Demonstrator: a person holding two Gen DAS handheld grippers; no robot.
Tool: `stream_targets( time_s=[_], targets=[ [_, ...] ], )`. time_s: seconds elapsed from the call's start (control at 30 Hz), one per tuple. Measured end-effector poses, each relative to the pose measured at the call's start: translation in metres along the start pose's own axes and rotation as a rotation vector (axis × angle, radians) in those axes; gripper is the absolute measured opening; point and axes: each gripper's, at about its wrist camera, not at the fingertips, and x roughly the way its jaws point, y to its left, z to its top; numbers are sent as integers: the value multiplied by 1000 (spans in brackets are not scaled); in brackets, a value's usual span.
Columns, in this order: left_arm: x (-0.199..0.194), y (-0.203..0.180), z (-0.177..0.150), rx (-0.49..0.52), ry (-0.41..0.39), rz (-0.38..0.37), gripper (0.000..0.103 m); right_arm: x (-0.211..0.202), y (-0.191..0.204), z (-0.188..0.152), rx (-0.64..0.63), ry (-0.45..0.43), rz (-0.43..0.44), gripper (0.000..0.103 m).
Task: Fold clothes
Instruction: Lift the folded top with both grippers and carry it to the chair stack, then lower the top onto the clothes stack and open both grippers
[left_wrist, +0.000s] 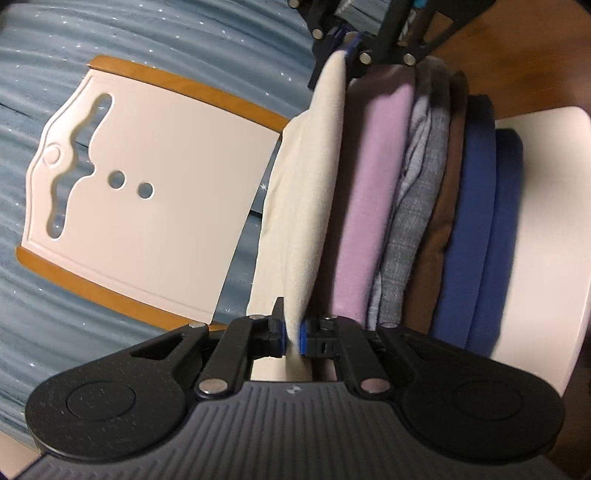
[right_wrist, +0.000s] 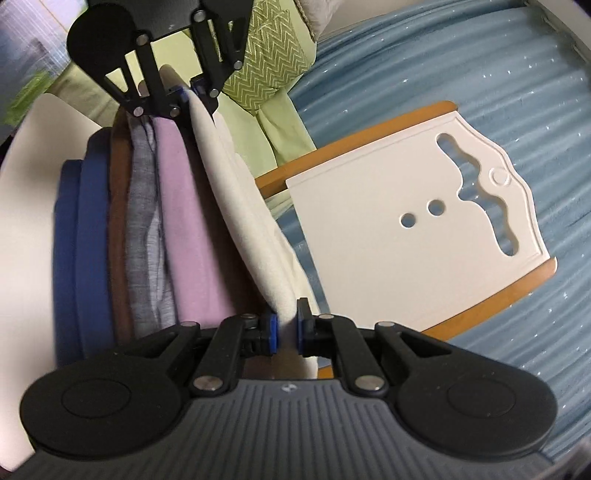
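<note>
Left wrist view: no readable writing, only a small pale emblem on the ribbed grey gripper body; the left gripper (left_wrist: 292, 338) pinches the near edge of a folded cream fleece garment (left_wrist: 314, 206), which stands beside a stack of folded clothes (left_wrist: 417, 214) (lilac, grey, brown, blue) on a pale rounded seat (left_wrist: 539, 258); the white chair back with cut-out holes and orange wooden rails (left_wrist: 147, 192) lies left, with blue rippled bedding (left_wrist: 110, 40) around it.

Right wrist view: the right gripper (right_wrist: 287, 334) clamps the garment's opposite edge (right_wrist: 236, 206); the left gripper grips the far end; the stack (right_wrist: 122, 221) sits left, the chair back (right_wrist: 406, 236) right; open bedding (right_wrist: 480, 74) beyond.
</note>
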Motion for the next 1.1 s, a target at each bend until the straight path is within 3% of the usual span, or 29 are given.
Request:
stream_targets(
  time_s=[0.2,0.43,0.73,0.8,0.97,1.1],
  targets=[
    [4,4,-20,12,47,-2,9,-16,6,-10,-50,17,-21,8],
    [17,9,-13,-11,54,-10,4,-9,-1,-20,-52,30,-8,8],
    [14,5,-9,-29,50,5,3,-6,22,-23,-68,77,-4,8],
    [9,7,0,-40,53,9,4,-9,15,-24,-23,78,-4,8],
    [-26,-12,-20,-89,79,17,10,-24,10,-30,25,95,-14,10],
    [-43,-1,-33,-217,71,19,10,-48,1,-40,161,97,-35,14]
  ],
)
